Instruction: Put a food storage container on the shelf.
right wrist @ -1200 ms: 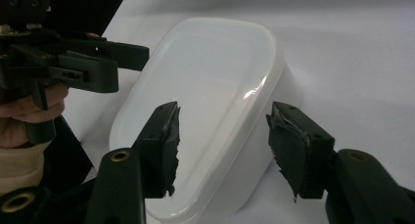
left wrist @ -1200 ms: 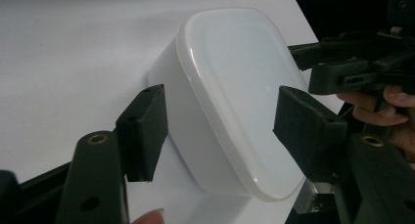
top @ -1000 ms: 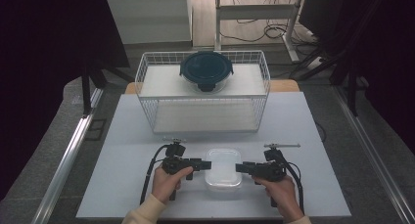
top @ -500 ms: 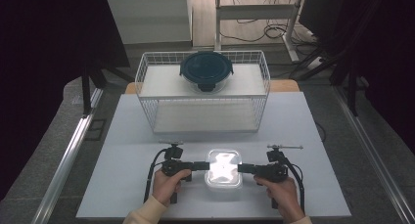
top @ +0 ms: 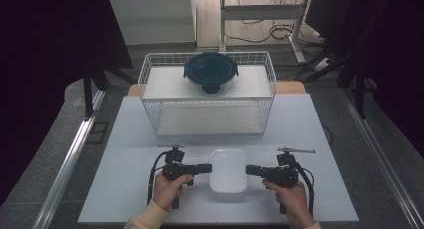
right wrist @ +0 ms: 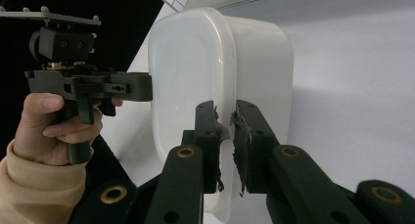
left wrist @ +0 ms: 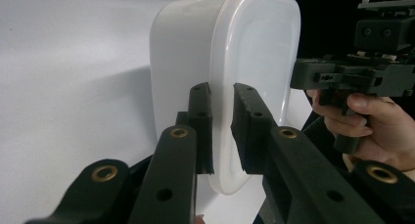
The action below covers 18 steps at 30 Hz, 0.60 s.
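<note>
Black fingers (left wrist: 201, 116) of both grippers pinch white container (top: 228, 170).

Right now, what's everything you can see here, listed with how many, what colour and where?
White container: one, translucent white, near edge of the table, between the two grippers.
Round lidded container: one, dark blue lid, on top of the wire basket.
Wire basket: one, white, far half of the table.
Table: one, white, centre of the high view.
Left gripper: one, black, jaws have just been closing and now pinch the white container's left rim.
Right gripper: one, black, jaws have just been closing and now pinch its right rim.
Hands: two, beige sleeves, at the near table edge, each holding a gripper.
</note>
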### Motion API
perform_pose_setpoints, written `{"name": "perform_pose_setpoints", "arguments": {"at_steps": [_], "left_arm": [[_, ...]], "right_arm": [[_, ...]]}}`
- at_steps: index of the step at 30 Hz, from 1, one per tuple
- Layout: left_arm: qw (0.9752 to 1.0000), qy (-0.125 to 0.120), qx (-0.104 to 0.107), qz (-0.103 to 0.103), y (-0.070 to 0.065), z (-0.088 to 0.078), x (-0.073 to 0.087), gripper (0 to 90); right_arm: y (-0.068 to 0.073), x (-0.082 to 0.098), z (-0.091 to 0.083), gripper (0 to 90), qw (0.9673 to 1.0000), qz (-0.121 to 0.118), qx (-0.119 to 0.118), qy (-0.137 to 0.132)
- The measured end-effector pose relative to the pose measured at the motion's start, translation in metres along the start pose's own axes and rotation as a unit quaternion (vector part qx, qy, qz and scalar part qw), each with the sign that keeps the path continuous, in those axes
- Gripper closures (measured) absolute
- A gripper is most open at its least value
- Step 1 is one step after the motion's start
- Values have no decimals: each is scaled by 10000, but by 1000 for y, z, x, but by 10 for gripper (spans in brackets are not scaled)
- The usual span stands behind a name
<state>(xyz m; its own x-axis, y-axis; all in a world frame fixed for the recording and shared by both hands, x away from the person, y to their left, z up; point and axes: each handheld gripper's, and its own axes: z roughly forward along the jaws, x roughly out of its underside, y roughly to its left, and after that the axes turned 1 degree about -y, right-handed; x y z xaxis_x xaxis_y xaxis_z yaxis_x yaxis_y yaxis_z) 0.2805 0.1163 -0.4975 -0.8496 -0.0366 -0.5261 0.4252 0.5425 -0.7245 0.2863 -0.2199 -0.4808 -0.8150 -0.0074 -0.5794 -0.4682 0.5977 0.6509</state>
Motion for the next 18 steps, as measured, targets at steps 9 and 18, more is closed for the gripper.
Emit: {"name": "perform_pose_setpoints", "arguments": {"at_steps": [9, 18], "left_arm": [[9996, -142, -2, 260, -12, -13, -5, 794], [9981, -310, -107, 521, -25, -25, -11, 793]], "right_arm": [[12, -5, -5, 802, 9995, -258, -91, -132], [27, -13, -11, 803, 9979, -597, -107, -242]]}}
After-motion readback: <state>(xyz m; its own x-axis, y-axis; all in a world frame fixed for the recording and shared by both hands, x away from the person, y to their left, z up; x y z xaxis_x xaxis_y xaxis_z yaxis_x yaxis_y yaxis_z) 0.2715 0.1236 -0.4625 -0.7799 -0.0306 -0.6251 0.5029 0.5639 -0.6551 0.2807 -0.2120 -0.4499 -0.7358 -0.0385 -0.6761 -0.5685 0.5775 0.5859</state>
